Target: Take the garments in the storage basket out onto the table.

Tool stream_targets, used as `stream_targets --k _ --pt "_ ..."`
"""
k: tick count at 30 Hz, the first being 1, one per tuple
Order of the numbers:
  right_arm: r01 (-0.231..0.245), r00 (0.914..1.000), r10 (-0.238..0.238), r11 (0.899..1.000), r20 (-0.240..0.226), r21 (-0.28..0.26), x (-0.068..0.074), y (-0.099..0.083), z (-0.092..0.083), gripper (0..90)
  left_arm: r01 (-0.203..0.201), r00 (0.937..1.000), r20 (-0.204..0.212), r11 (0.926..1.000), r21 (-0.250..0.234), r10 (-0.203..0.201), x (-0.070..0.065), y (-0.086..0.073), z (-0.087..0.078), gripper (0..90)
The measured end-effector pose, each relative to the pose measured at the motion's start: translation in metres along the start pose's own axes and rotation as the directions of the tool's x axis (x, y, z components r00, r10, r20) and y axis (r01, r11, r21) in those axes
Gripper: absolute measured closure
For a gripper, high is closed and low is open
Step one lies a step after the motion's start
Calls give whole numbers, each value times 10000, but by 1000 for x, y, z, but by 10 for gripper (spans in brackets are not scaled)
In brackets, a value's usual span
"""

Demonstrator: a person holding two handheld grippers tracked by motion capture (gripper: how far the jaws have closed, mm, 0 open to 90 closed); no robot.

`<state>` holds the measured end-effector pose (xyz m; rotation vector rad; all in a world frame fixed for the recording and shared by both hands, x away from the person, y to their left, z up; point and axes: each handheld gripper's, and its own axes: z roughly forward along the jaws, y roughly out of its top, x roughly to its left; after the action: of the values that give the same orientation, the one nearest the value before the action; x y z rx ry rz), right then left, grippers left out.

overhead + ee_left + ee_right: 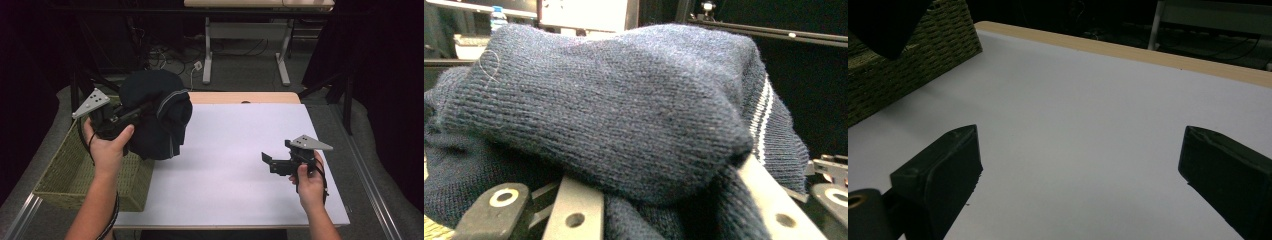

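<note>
Holding a dark navy knitted sweater pinched in my left gripper, right over the woven wicker basket. My right gripper hovers over the white table, jaws spread wide with nothing between them.

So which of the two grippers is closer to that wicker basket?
Left. The left gripper hangs just above the wicker basket at the table's left edge, holding a dark sweater. The right gripper hovers over the white tabletop, well off to the basket's right, jaws open.
</note>
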<state>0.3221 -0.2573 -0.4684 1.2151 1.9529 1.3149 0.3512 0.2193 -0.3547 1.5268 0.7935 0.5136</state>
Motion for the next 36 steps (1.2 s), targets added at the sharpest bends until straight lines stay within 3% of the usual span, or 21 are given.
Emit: stream_targets --k 16,22,36 --pt "52 10000 -52 10000 -20 -15 1 0 0 32 -179 9967 798 9995 262 158 -23 -13 26 690" --pt "16 10000 -16 10000 18 -21 0 0 -1 32 -49 9944 1057 9991 423 4 -30 -25 34 690" --pt "22 10000 -22 10000 2 -88 0 1 -1 32 42 9851 1698 9914 1308 -265 -45 -58 56 690"
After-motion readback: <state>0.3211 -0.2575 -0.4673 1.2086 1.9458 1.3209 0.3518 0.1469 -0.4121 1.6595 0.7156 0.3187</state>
